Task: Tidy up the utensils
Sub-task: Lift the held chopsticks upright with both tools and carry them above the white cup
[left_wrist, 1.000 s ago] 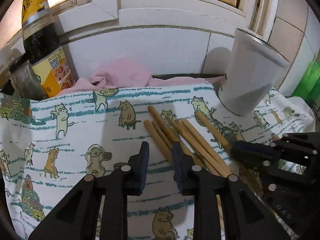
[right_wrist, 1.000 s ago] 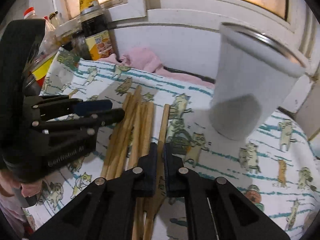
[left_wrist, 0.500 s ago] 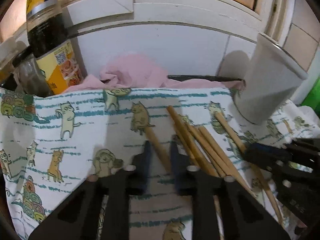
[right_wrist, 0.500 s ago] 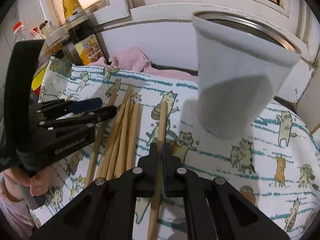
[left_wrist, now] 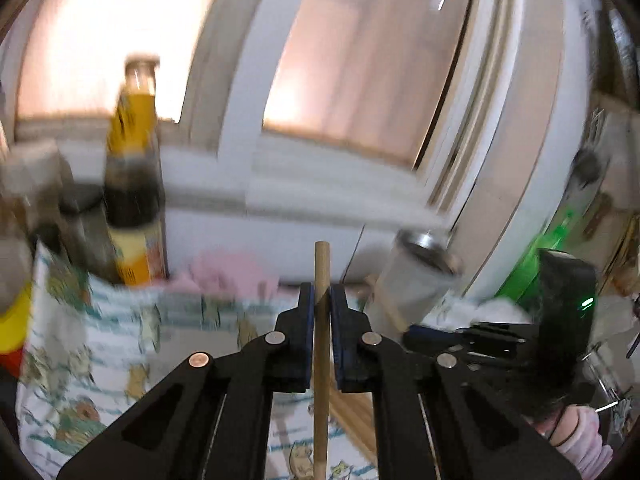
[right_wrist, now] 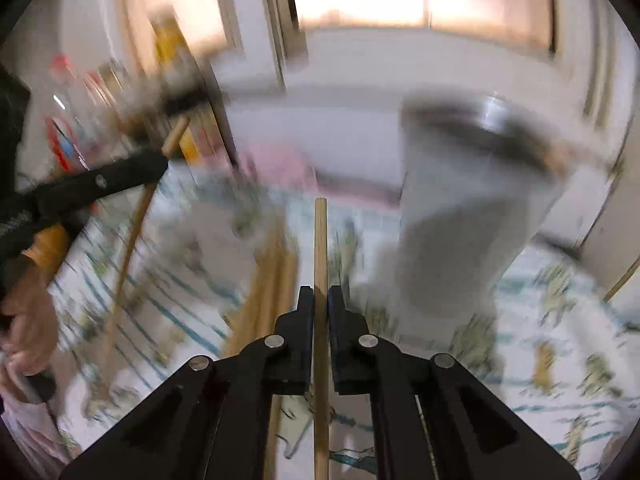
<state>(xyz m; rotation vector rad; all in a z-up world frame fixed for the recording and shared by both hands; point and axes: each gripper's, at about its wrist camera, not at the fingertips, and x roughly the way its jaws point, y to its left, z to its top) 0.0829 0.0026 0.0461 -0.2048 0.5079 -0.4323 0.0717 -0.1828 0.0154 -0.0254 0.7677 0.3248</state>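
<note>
**Two chopsticks lifted, cup waiting**

Behind everything runs a white-framed window [left_wrist: 360,80] with warm frosted panes, and below it a counter draped in a white cloth printed with cartoon cats and teal stripes [right_wrist: 560,360]. At the cloth's right end stands a tall pale grey cup with a metal rim [right_wrist: 472,216], upright and apparently empty. A dark sauce bottle with a yellow label [left_wrist: 134,184] sits at the back left, with a crumpled pink rag [left_wrist: 228,270] beside it.

Several loose wooden chopsticks [right_wrist: 272,280] lie on the cloth between the two tools. The left gripper [left_wrist: 321,296] has its jaws pinched tight on one light wooden chopstick [left_wrist: 322,264], tip pointing up and away. The right gripper [right_wrist: 321,296] is likewise clamped on a second wooden chopstick [right_wrist: 321,240], just left of the cup.

Judging by the task, the sticks go into the cup. Doing it well means tilting each stick steeply, bringing its tip over the rim before letting go, and taking turns so the tools do not collide.
</note>
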